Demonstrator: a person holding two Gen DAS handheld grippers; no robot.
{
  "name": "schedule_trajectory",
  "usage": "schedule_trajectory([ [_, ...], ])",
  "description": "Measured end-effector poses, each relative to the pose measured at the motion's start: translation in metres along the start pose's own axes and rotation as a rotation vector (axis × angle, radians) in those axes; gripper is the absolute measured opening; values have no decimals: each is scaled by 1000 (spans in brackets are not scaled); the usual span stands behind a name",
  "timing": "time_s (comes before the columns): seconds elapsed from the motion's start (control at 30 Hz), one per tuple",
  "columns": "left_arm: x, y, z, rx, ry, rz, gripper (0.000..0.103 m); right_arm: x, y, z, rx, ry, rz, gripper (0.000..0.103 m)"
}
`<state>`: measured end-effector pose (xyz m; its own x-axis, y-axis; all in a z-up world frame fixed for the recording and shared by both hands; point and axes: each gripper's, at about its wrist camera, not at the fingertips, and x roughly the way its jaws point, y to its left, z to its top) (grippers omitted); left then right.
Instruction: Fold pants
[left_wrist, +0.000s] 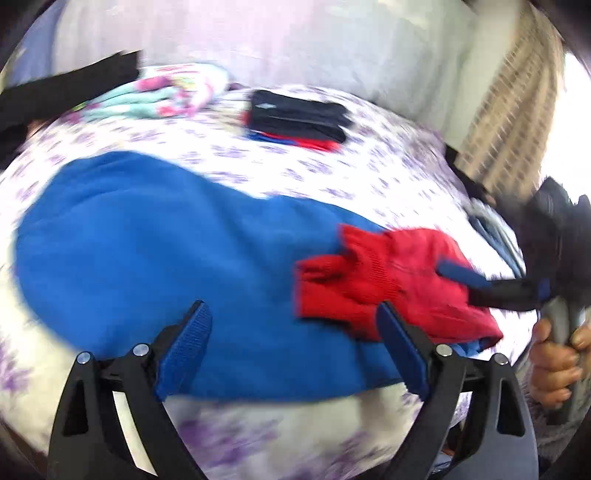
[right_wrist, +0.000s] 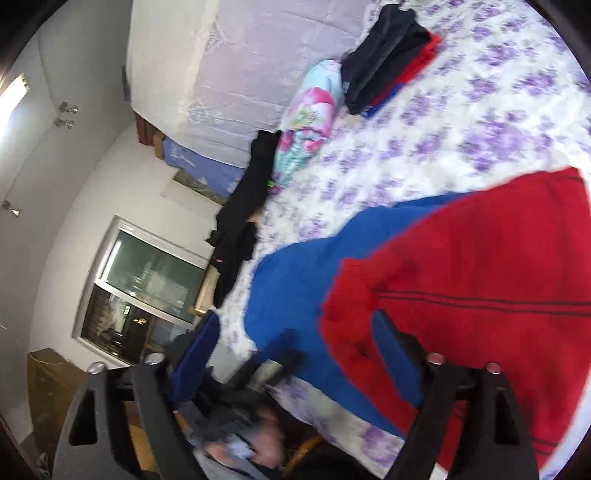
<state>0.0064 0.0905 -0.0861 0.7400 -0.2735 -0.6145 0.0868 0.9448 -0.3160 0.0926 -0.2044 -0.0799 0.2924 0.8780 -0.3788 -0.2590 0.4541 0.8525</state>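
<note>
Pants: one pair, soft blue fleece pants (left_wrist: 140, 236), spread flat in a long rounded shape across the near half of the bed, at the person's edge.
Red piece: one red knitted garment with ribbed cuff and thin dark stripes (right_wrist: 480, 280), crumpled over the right end of the blue fleece.
Bed: one bed with a white sheet printed in purple flowers (left_wrist: 280, 166), the cloth a little rumpled.
Folded stack: one neat pile of folded clothes, dark navy on top with red and blue layers beneath (left_wrist: 295, 118), well apart from the pants, toward the far side.
Bundle: one rolled cloth bundle in pale aqua and pink floral print (left_wrist: 173, 92), near the stack.
Black cloth: one limp black garment (right_wrist: 240, 206) draped at the bed's far edge.
Left tool (left_wrist: 291, 354): two black arms with ribbed blue pads, spread wide above the blue fleece, nothing gripped.
Right tool (right_wrist: 295, 343): two fingers likewise wide apart; one lies over the red knit, no pinch on it.
Hand: one bare hand (left_wrist: 554, 358) wrapped around the right tool's grey handle.
</note>
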Motion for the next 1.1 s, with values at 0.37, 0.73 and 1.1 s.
schedule_trajectory([
  [0.37, -54, 123, -14, -366, -6, 21, 89, 33, 18, -5, -104, 38, -63, 84],
  [0.73, -6, 154, 35, -436, -46, -56, 88, 59, 22, -22, -224, 56, -200, 84],
  [1.1, -4, 154, 45, -478, -81, -114, 41, 55, 23, -29, -287, 46, -197, 89],
])
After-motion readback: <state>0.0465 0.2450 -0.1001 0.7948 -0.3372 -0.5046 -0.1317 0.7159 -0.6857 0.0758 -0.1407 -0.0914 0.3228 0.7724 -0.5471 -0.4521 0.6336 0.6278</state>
